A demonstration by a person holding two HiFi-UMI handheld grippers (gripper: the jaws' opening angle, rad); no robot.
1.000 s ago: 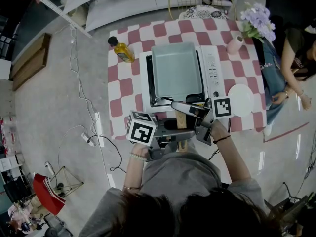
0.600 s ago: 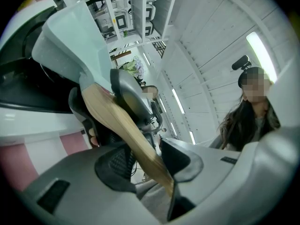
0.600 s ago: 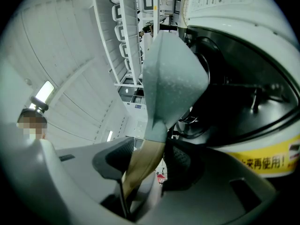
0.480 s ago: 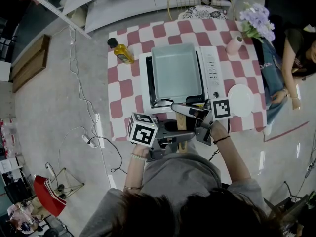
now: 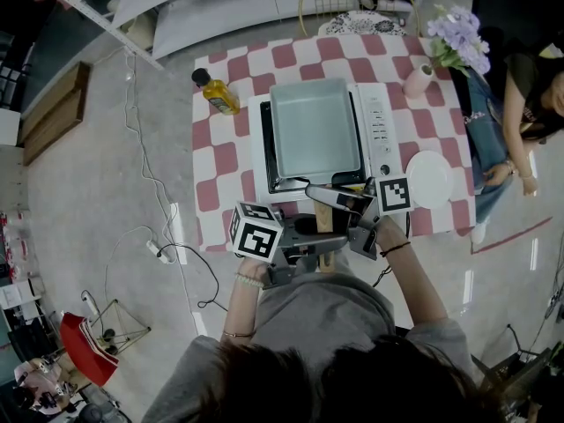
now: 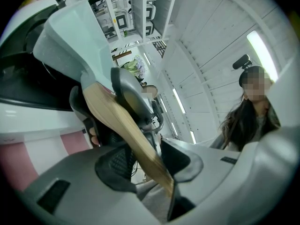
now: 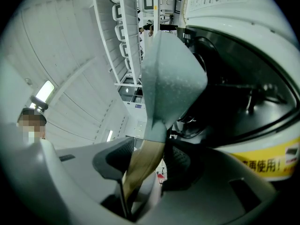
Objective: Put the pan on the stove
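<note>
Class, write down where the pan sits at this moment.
In the head view the pan sits on the stove at the middle of the checkered table, right of the oil bottle, its wooden handle pointing to the near edge.

Your pan (image 5: 315, 129) has a matt, faintly speckled pale coating; its handle (image 6: 126, 130) is smooth light wood. The stove (image 5: 381, 122) beneath it shows a glossy white plastic body and a shiny black top. Under the stove lies a matt chequered cloth (image 5: 220, 161). Right of the stove the plate (image 5: 429, 179) looks smooth and glazed; left of it, the bottle (image 5: 218, 93) is clear and glossy.
</note>
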